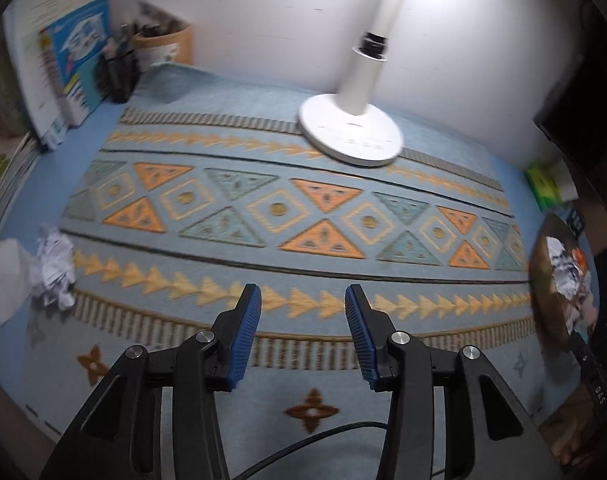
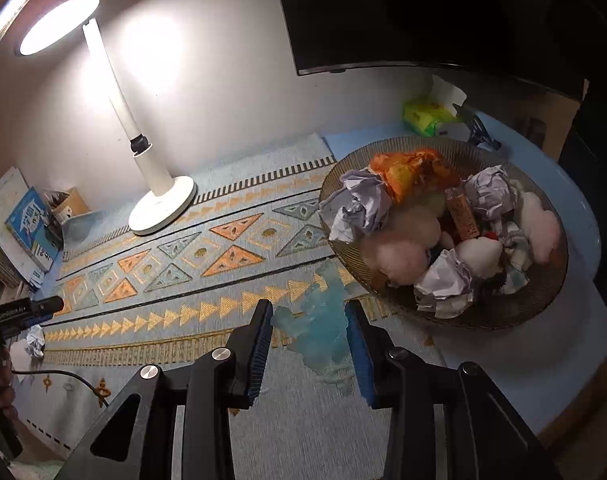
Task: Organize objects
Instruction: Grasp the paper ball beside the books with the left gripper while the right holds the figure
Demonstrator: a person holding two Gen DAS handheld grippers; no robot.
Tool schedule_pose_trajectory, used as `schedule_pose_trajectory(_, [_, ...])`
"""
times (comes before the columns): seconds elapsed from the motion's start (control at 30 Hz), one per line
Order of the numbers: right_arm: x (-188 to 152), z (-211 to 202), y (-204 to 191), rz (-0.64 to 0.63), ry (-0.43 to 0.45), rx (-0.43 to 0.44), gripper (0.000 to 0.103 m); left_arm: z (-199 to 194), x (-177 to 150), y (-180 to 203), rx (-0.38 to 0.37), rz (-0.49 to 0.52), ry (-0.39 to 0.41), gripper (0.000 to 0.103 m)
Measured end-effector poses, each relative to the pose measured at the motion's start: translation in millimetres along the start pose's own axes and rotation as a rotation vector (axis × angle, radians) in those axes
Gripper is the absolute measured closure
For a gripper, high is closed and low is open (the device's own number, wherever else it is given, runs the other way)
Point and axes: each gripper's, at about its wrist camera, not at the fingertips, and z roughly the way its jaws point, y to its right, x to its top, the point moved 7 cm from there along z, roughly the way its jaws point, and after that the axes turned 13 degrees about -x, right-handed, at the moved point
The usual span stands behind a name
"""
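Soft blue woven mat with orange triangles (image 1: 263, 208) covers the desk under both of my claws.

My right claw (image 2: 309, 308) is closed on a pale blue, see-through crinkly plastic scrap (image 2: 323, 336). The blue pads squeeze it from both sides, and it hangs down between them. I hold it up off the mat, just beside the near edge of the brown ribbed glass bowl (image 2: 503, 320). I think I hold it there because the bowl is where the mess goes. The bowl is already piled with crumpled white paper balls (image 2: 359, 208), an orange crinkly wrapper (image 2: 415, 172) and fluffy pink-white puffs (image 2: 399, 256). The scrap is not over the bowl yet, so I judge it has to go a bit more to the right before I let go. It is light and floppy, so it may stick to a pad.

My left claw (image 1: 302, 294) is open a little and holds nothing. Only mat shows between its pads. Off to its left lies one more crumpled white paper ball (image 1: 55, 272), touching a flat white tissue (image 1: 5, 276). Those two are well apart from the bowl, so I guess they are next.

Farther back stands a white desk lamp (image 1: 351, 136), lit, against the wall.
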Motion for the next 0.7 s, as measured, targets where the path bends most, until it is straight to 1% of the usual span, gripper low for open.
schedule_pose_trajectory(0.1, [5, 6, -26, -0.042, -0.008, 0.065, 0.067, -13, -6, -45, 0.089, -0.078, 0.036, 0.062])
schedule_pose_trajectory(0.2, [12, 13, -73, -0.145, 0.003, 0.140, 0.067, -28, -9, -92, 0.173, -0.175, 0.075, 0.059])
schedule_pose_trajectory(0.27, [18, 18, -116, -0.233, 0.019, 0.204, 0.067, -37, -10, -121, 0.215, -0.240, 0.101, 0.037])
schedule_pose_trajectory(0.3, [20, 19, -136, -0.272, 0.032, 0.236, 0.067, -42, -10, -134, 0.233, -0.272, 0.121, 0.017])
schedule_pose_trajectory(0.33, [22, 21, -161, -0.320, 0.048, 0.269, 0.067, -48, -8, -146, 0.238, -0.295, 0.152, 0.004])
schedule_pose_trajectory(0.37, [21, 22, -183, -0.364, 0.057, 0.295, 0.067, -54, -6, -156, 0.237, -0.307, 0.187, 0.000])
schedule_pose_trajectory(0.4, [19, 23, -205, -0.407, 0.059, 0.321, 0.067, -61, -3, -166, 0.254, -0.313, 0.222, 0.001])
schedule_pose_trajectory(0.43, [17, 25, -225, -0.441, 0.058, 0.346, 0.067, -68, -1, -174, 0.294, -0.312, 0.251, 0.001])
schedule_pose_trajectory(0.5, [10, 26, -260, -0.502, 0.054, 0.402, 0.067, -79, 4, -190, 0.400, -0.290, 0.295, 0.001])
schedule_pose_trajectory(0.53, [5, 26, -274, -0.532, 0.054, 0.424, 0.067, -79, 6, -198, 0.445, -0.276, 0.308, 0.001])
schedule_pose_trajectory(0.57, [-1, 26, -289, -0.565, 0.056, 0.445, 0.067, -75, 7, -207, 0.477, -0.271, 0.302, 0.001])
schedule_pose_trajectory(0.6, [-7, 27, -303, -0.599, 0.058, 0.461, 0.067, -66, 7, -217, 0.489, -0.277, 0.278, 0.001])
schedule_pose_trajectory(0.63, [-13, 30, -316, -0.631, 0.053, 0.469, 0.067, -53, 5, -225, 0.472, -0.293, 0.236, 0.001])
schedule_pose_trajectory(0.7, [-23, 35, -339, -0.679, 0.042, 0.483, 0.067, -31, -2, -236, 0.402, -0.333, 0.168, 0.001])
